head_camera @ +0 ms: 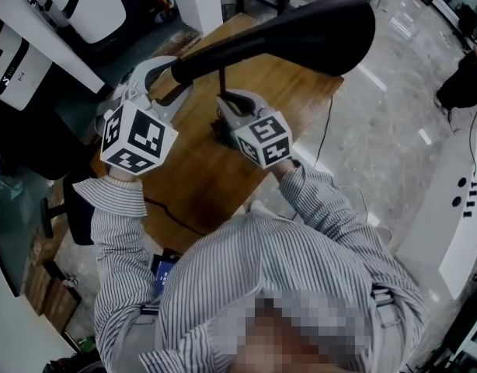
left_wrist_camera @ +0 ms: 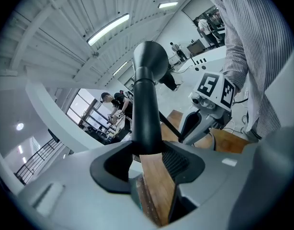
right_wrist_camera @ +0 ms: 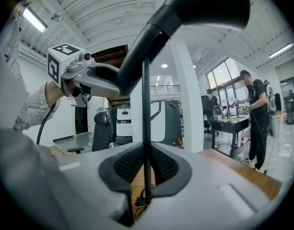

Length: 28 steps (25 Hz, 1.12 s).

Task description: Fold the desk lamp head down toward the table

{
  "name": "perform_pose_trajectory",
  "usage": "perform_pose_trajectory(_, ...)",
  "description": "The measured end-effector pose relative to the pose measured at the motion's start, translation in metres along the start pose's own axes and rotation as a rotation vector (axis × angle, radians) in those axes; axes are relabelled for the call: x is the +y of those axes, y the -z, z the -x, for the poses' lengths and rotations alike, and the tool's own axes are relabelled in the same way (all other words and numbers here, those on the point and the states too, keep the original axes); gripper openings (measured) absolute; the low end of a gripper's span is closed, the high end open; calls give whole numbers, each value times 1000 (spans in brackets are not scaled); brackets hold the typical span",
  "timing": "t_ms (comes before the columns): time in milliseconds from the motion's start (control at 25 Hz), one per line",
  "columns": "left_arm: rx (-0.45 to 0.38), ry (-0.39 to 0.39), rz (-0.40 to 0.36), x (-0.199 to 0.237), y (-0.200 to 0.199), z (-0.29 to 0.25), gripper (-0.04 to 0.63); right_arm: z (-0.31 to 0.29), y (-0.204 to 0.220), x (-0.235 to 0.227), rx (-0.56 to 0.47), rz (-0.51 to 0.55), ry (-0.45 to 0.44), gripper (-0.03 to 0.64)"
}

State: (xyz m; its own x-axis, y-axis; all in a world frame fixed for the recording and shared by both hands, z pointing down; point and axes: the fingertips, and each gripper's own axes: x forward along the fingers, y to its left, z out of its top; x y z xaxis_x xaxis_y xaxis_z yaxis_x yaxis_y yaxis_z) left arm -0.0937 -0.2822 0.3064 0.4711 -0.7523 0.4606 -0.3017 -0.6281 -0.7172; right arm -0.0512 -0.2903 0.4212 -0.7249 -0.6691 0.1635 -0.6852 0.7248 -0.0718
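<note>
Now the left gripper [left_wrist_camera: 147,153] clamps the lamp head [head_camera: 301,33] by its neck, which rises beyond the jaws; the right gripper [right_wrist_camera: 146,169] seemingly pinches the thin stem [right_wrist_camera: 146,104]; a hard downward pull could slip that stem and topple it.

The lamp head [head_camera: 301,33] looks matt black, the table [head_camera: 203,173] smooth wood, the floor [head_camera: 378,134] glossy, the sleeve [head_camera: 118,231] striped cloth

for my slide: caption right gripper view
Right gripper clamps thin black lamp pole; left gripper grips black tapered lamp head
</note>
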Motion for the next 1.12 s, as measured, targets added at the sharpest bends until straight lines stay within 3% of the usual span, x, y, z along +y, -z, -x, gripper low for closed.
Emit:
perform_pose_trajectory(240, 38, 33, -104, 7, -4, 8, 201, 1, 1, 0, 2, -5, 3, 41)
perform_pose_trajectory(760, 166, 121, -462, 38, -28, 28, 202, -2, 1, -1, 3, -9, 41, 40)
perform_pose_trajectory(1120, 234, 158, -592, 40, -37, 34, 202, -2, 3, 2, 0, -10, 66, 41)
